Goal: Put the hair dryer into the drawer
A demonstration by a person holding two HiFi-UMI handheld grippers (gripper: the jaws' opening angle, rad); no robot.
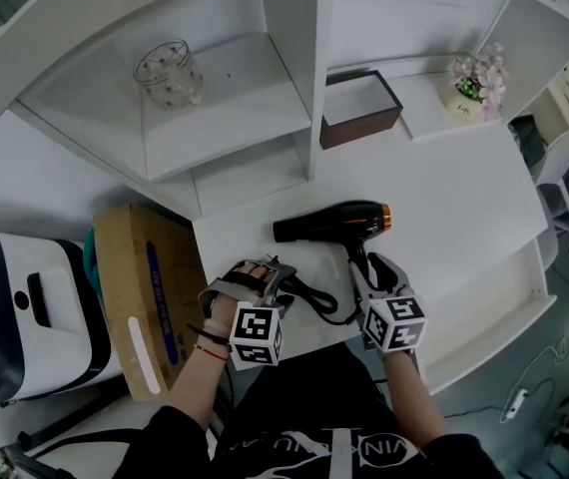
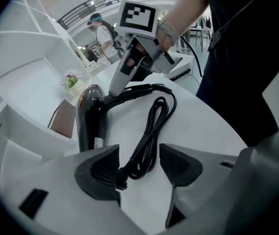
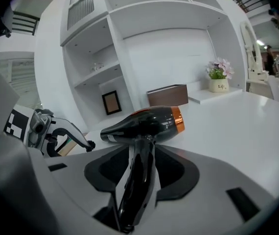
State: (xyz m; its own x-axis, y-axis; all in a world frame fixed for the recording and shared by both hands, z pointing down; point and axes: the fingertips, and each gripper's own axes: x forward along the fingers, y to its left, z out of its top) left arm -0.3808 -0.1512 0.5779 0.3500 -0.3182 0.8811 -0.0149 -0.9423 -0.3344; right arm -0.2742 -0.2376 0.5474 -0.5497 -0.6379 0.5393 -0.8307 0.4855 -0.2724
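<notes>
A black hair dryer (image 1: 334, 223) with an orange ring lies on the white table (image 1: 464, 198), nozzle to the left, handle toward me. My right gripper (image 1: 369, 272) reaches around the handle (image 3: 137, 180). Its jaws stand on either side with thin gaps showing, so it is open. The black cord (image 1: 314, 299) lies bundled on the table left of the handle. My left gripper (image 1: 265, 279) points down at it, open, with the cord's end (image 2: 144, 155) and plug between the pads (image 2: 103, 170). In the left gripper view, the right gripper (image 2: 129, 67) sits at the dryer's handle.
White shelving stands behind the table, with a glass jar (image 1: 168, 73), a brown box (image 1: 359, 108) and a flower pot (image 1: 476, 86). A cardboard box (image 1: 145, 297) and a white appliance (image 1: 25, 312) stand to the left. A white ledge (image 1: 504, 312) runs below the table's front right edge.
</notes>
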